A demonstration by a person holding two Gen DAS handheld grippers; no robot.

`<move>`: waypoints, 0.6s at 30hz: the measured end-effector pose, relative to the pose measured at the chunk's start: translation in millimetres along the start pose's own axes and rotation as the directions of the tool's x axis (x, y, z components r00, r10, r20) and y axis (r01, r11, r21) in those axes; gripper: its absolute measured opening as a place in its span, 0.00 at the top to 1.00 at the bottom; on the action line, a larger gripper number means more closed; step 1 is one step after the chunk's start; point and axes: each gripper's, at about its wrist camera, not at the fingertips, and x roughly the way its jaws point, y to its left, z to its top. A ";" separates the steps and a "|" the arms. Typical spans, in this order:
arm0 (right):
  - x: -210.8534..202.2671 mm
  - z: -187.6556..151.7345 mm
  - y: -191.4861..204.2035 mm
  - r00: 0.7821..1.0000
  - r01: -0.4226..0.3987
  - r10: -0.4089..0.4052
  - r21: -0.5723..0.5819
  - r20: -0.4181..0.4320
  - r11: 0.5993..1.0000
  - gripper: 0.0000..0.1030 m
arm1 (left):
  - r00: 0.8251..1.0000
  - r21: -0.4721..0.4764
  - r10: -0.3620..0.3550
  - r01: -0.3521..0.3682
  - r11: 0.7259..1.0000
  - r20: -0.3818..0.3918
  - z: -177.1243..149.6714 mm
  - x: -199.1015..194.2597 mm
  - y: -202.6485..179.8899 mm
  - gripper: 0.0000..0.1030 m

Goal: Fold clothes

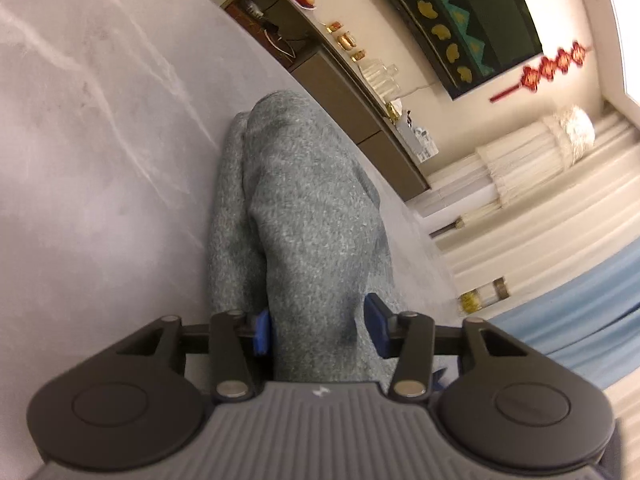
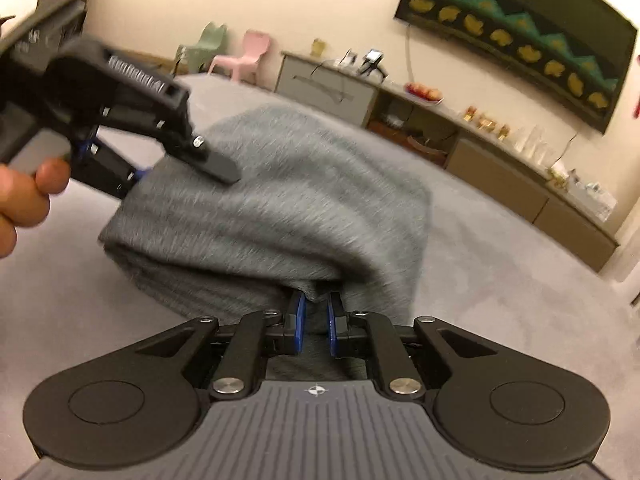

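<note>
A grey knit garment [image 1: 296, 208] lies bunched on a grey marbled table [image 1: 88, 128]. My left gripper [image 1: 318, 330] has its blue pads [image 1: 261, 332] set wide apart around a thick fold of the garment that runs between them. In the right wrist view the garment [image 2: 288, 208] hangs stretched between both grippers. My right gripper [image 2: 314, 314] is shut on a hem of the garment. The left gripper [image 2: 180, 172] shows at upper left, held by a hand, with cloth between its fingers.
A long low sideboard [image 2: 500, 168] with fruit, gold cups and glasses stands along the far wall under a dark painting [image 2: 520, 36]. A green chair [image 2: 204, 46] and a pink chair [image 2: 244, 54] stand behind the table. White curtains [image 1: 532, 184] hang at the right.
</note>
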 end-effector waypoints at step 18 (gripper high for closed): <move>54.7 14.8 -20.0 1.000 -0.027 0.028 0.056 -0.009 0.998 0.55 | 0.999 0.089 0.028 -0.030 0.996 0.024 65.4 24.3 6.5 0.81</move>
